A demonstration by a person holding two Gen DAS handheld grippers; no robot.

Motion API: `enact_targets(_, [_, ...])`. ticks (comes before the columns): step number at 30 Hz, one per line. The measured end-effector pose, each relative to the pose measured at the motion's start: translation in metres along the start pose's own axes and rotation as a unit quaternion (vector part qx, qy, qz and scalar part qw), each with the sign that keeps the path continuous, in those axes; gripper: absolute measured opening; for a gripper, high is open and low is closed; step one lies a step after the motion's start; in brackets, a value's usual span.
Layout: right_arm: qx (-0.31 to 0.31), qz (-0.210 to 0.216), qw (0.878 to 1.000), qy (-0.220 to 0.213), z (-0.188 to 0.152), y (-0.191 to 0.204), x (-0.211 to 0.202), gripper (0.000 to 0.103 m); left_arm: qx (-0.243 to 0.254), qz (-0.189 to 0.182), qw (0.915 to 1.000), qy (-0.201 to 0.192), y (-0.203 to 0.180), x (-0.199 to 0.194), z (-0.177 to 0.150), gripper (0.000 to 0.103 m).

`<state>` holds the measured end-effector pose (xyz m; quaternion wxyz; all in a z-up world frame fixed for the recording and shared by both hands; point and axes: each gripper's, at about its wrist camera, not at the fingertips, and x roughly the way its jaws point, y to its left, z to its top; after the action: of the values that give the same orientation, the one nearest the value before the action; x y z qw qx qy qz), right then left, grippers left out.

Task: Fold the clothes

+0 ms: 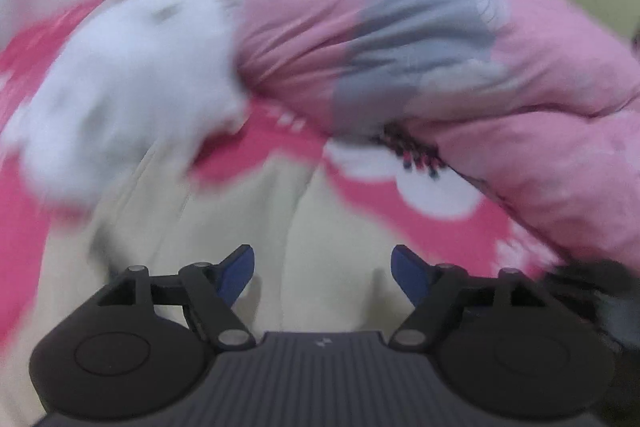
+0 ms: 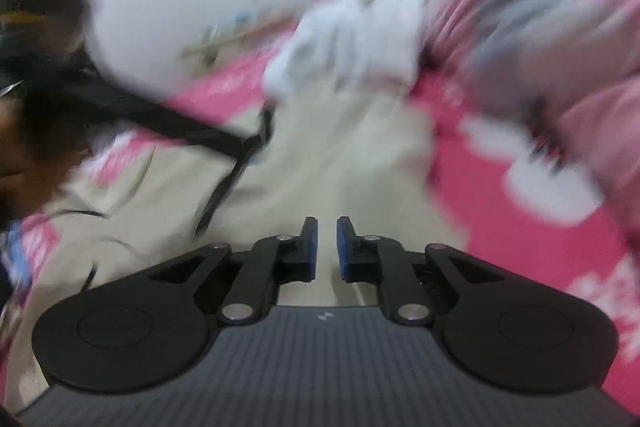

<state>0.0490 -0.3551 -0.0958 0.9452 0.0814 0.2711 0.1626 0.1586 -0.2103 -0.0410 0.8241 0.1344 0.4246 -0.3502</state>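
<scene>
Nearest the cameras, the left gripper (image 1: 322,273) stands with its jaws spread wide and nothing between them, while the right gripper (image 2: 327,247) shows only a narrow slit between its blue pads, also empty; both hover over a cream garment (image 1: 248,227) spread flat on a pink floral sheet (image 1: 400,223), probably laid out so it can be folded. Beyond it lie a white cloth (image 1: 120,99) bunched in a heap and a pink and grey quilt (image 1: 420,59) pushed aside. Motion blur hides any labels; only a small pale mark on each gripper body shows, unreadable.
</scene>
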Motion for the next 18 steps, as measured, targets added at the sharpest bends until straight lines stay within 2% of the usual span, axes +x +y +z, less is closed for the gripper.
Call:
enact_targets(2, [0.003,-0.03,0.999,-0.023,-0.001,-0.016,-0.004,0.023,0.053,0.019,0.9971,0.051,-0.008,0.051,0.04,0.077])
enact_targets(4, [0.009,-0.042,0.999,-0.01,-0.003,-0.034,0.0,0.025,0.094,0.048,0.9884,0.109,-0.019,0.097,0.066,0.077])
enact_targets(6, [0.011,-0.036,0.999,0.009,-0.005,-0.044,0.004,0.028,0.124,0.078,0.9736,0.175,-0.026,0.136,0.075,0.077])
enact_targets(8, [-0.003,-0.029,1.0,0.012,-0.007,-0.048,0.007,0.038,0.152,0.089,0.9632,0.203,-0.029,0.155,0.07,0.079])
enact_targets(10, [-0.026,-0.021,0.999,0.011,-0.007,-0.046,0.011,0.045,0.152,0.079,0.9655,0.196,-0.025,0.154,0.069,0.077])
enact_targets(12, [-0.034,-0.013,0.999,0.014,-0.008,-0.048,0.018,0.046,0.129,0.057,0.9728,0.184,-0.012,0.146,0.066,0.062])
enact_targets(13, [-0.029,-0.006,0.999,0.018,-0.008,-0.048,0.024,0.047,0.118,0.054,0.976,0.175,-0.005,0.141,0.063,0.056])
enact_targets(14, [-0.022,0.003,1.0,0.021,-0.009,-0.048,0.032,0.049,0.107,0.052,0.9789,0.166,0.002,0.136,0.061,0.044])
enact_targets(15, [-0.011,0.014,1.0,0.024,-0.009,-0.052,0.033,0.05,0.097,0.05,0.9807,0.163,0.008,0.131,0.058,0.038])
enact_targets(18, [0.032,0.051,0.998,0.034,-0.009,-0.065,0.038,0.06,0.076,0.04,0.9836,0.159,0.021,0.122,0.049,0.037])
